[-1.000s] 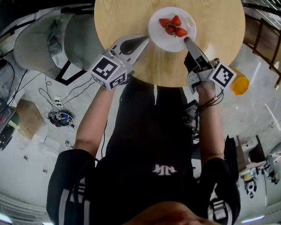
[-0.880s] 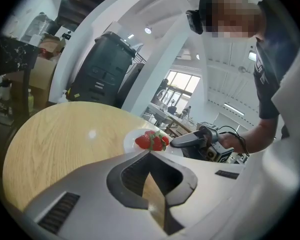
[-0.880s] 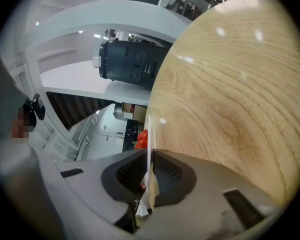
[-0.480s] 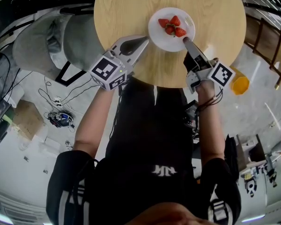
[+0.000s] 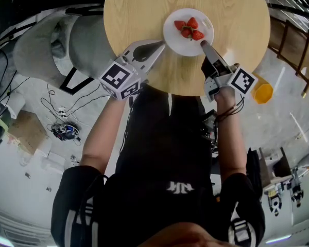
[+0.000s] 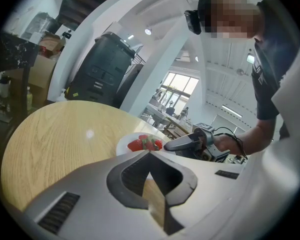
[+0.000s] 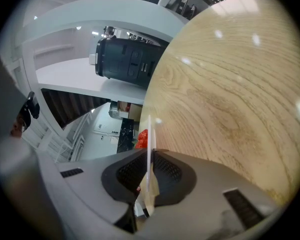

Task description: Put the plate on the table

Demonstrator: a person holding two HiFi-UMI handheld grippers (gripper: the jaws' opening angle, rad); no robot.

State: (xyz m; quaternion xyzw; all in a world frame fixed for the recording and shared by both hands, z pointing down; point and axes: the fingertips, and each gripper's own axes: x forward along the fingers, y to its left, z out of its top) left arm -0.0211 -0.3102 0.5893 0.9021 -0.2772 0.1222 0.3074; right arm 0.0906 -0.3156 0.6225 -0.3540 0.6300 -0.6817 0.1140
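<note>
Below the head camera, a round light-wood desk (image 5: 144, 9) carries a white round plate (image 5: 179, 45) on its near half, with a few red strawberries (image 5: 190, 28) heaped at the plate's middle. The left claw (image 5: 159, 45) reaches in from the left with its tip just beside the plate's rim, and the right claw (image 5: 203, 44) comes in from the right with its tip on the near right edge of the plate. A person in black clothing (image 5: 165, 153) holds both, two grey rounded chairs (image 5: 46, 50) stand left of the desk, and an orange object (image 5: 263, 92) lies on the floor at the right. In the left gripper view the left claw (image 6: 150, 153) is clenched, its jaws meeting at the tip with nothing between them. Just past that tip lies the plate (image 6: 124, 145) with the strawberries (image 6: 145, 143) on the desk (image 6: 65, 134), and the right claw (image 6: 167, 146) reaches its far rim. In the right gripper view the right claw (image 7: 149, 156) is grasping the plate (image 7: 149, 131), whose thin white rim stands edge-on between the two dark pads. A strawberry (image 7: 142, 139) shows red just beyond the pads, and the desk (image 7: 230, 94) fills the right side. Whether the plate's base rests fully on the wood I cannot tell.
</note>
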